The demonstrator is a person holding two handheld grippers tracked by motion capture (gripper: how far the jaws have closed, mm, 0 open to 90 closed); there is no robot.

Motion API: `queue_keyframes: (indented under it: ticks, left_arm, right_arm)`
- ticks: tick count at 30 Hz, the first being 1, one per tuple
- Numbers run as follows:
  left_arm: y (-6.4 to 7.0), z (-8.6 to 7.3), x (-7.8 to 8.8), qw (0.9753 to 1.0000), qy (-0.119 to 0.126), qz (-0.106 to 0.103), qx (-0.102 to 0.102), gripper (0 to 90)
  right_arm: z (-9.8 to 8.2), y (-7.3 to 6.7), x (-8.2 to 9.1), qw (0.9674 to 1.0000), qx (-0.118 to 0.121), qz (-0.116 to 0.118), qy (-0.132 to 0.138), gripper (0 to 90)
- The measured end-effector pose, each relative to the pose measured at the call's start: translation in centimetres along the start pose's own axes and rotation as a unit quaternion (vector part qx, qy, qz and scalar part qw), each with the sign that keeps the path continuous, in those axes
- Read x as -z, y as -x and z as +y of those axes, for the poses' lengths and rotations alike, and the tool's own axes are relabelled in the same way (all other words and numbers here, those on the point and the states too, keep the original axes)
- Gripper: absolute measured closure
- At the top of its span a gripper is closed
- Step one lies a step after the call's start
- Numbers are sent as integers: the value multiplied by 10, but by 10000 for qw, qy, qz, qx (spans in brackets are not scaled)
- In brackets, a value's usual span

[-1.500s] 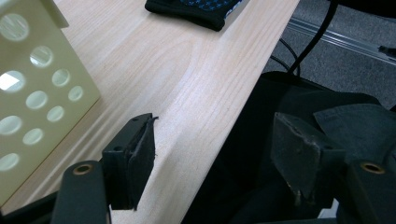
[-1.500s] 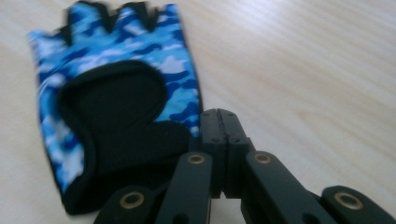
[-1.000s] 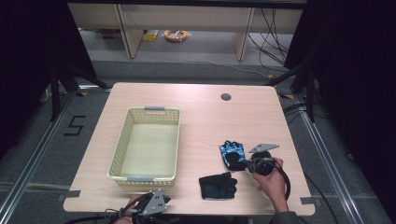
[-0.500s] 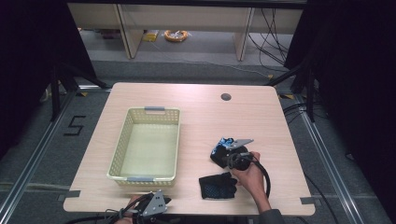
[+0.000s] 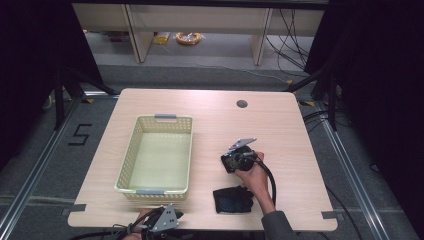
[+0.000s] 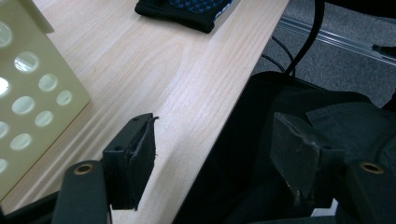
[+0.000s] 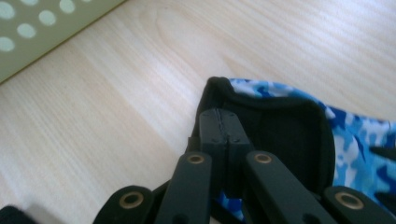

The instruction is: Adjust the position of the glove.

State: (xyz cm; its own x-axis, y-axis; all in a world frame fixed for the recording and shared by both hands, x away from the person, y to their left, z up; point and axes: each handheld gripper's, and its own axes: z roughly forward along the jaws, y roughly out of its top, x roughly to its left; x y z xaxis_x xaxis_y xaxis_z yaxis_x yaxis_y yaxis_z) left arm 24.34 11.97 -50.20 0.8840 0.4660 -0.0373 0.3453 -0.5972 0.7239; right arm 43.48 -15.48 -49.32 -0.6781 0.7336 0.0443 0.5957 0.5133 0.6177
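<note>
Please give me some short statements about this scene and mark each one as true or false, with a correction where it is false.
1. The right claw is shut on the blue camouflage glove. True.
2. The left claw is shut on a glove. False: its jaws stand apart with nothing between them.
3. The basket holds a glove. False: no glove lies in it.
4. A black glove lies on the table near the front edge. True.
5. The basket stands to the right of the right claw in the high view. False: it stands to its left.
</note>
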Motion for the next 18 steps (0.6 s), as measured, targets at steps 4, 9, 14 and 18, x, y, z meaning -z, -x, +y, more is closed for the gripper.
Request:
queue_keyframes:
  ticks: [4, 9, 14, 18]
  left_arm:
    - [1, 0, 1, 10000, 39, 6, 21, 309]
    - [1, 0, 1, 10000, -6, 3, -7, 308]
    - [0, 0, 1, 10000, -15, -30, -4, 308]
    - [1, 0, 0, 10000, -9, -17, 7, 309]
  right_arm:
    - [4, 2, 6, 9998, 148, -19, 103, 848]
    - [-1, 14, 24, 9989, 419, -46, 193, 665]
    - [-13, 25, 27, 9972, 707, 17, -230, 560]
    - [-16, 25, 25, 9967, 793, 31, -176, 518]
